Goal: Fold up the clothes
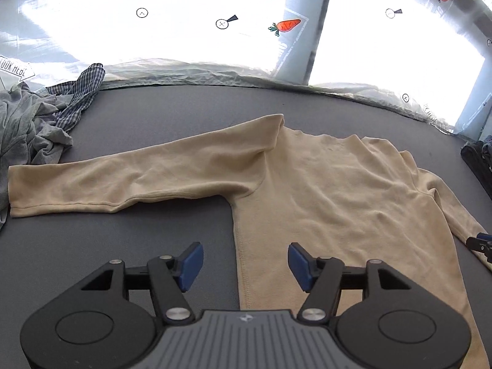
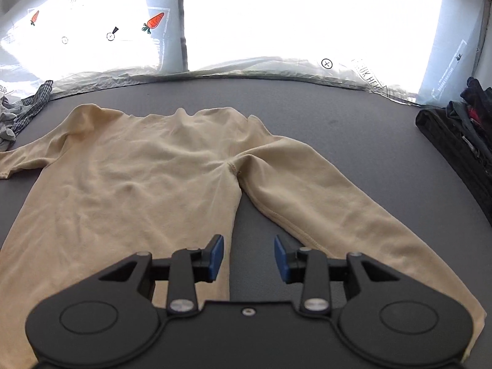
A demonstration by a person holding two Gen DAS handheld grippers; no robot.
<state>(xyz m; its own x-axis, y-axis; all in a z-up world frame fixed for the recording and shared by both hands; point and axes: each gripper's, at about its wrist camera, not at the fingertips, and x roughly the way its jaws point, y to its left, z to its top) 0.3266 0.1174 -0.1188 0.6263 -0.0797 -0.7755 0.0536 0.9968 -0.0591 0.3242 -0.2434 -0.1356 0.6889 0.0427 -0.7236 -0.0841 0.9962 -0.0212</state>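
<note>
The beige long-sleeved top is lying spread flat on the grey counter, sleeves out. It is looking soft, light and limp, likely sagging wherever lifted, so cuffs, shoulders or hem are offering the best hold. The left gripper and right gripper are hovering above it, jaws apart, holding nothing.
</note>
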